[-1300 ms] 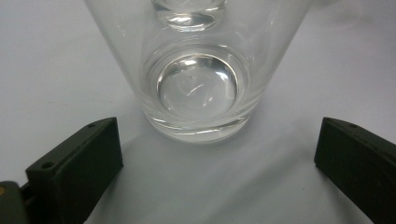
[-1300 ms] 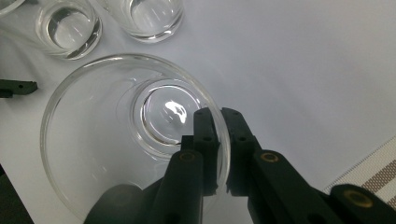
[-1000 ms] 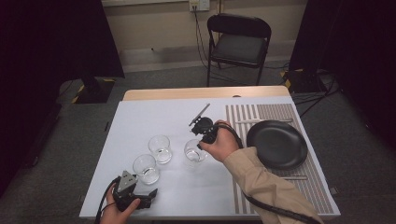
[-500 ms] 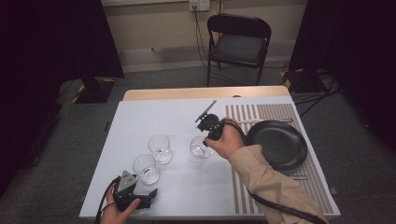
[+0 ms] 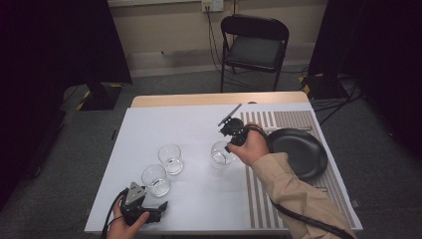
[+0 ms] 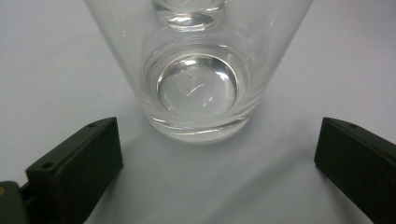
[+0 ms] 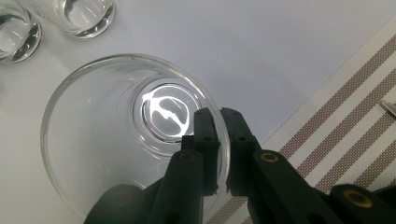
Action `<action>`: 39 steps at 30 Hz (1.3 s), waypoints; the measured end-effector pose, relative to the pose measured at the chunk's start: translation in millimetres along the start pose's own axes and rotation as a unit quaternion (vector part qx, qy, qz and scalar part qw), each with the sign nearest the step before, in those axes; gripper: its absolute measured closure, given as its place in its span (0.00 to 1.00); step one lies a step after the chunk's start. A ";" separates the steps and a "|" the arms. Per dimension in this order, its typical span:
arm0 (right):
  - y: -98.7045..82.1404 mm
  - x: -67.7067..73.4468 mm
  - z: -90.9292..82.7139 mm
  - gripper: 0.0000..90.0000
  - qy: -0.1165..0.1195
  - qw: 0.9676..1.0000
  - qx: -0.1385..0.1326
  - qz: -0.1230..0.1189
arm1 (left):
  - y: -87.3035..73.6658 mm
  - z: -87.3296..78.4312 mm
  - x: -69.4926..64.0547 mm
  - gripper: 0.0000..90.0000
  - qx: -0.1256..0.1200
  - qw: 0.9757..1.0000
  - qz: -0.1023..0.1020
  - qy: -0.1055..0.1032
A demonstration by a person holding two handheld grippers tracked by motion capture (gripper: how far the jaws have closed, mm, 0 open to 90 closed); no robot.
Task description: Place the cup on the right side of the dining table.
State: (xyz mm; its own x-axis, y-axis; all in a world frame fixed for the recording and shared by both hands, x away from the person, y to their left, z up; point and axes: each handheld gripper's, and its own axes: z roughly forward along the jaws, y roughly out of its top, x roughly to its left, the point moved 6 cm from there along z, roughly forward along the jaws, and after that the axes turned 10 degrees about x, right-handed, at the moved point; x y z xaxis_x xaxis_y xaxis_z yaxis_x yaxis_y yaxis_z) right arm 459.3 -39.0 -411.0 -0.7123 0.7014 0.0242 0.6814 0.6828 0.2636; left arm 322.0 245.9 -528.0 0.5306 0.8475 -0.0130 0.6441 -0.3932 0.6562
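While glass (image 7: 135,140) rim is pinched by right claw (image 7: 218,122), one jaw inside wall, one outside, glass is seen near striped mat (image 5: 293,149) edge on desk (image 5: 194,199). Left claw (image 6: 210,154) is kept released at near desk edge, jaws wide apart, second glass (image 6: 198,70) just ahead, untouched. Third glass (image 5: 170,159) is placed beside it. Black plate (image 5: 298,149) is set on mat.

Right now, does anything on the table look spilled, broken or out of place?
Nothing stands out. Three clear glasses are upright and whole, no liquid on the white table. The right gripper pinches one glass's rim.
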 end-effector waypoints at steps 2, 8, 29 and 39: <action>-1.0 -3.0 -0.6 0.95 0.001 1.000 -0.001 0.003 | 0.0 0.0 0.1 0.00 0.000 1.000 0.000 0.000; -4.1 -11.3 -1.8 0.95 -0.002 1.000 -0.002 0.016 | 0.0 0.0 0.1 0.00 0.000 1.000 0.000 0.000; -15.6 -37.0 -5.6 0.96 -0.013 0.999 0.002 0.041 | 0.0 0.0 -0.1 0.00 0.000 1.000 0.000 0.000; -21.3 -49.5 -6.6 0.96 -0.015 0.998 0.002 0.058 | 0.0 0.0 0.0 0.00 0.000 1.000 0.000 0.000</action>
State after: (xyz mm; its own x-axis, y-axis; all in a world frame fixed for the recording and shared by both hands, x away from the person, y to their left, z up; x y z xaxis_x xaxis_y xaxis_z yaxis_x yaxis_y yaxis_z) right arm 478.9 -89.7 -411.5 -0.6231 0.7817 0.0257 0.7597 0.5970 0.2578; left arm 322.0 245.9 -528.0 0.5305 0.8476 -0.0128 0.6439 -0.3931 0.6564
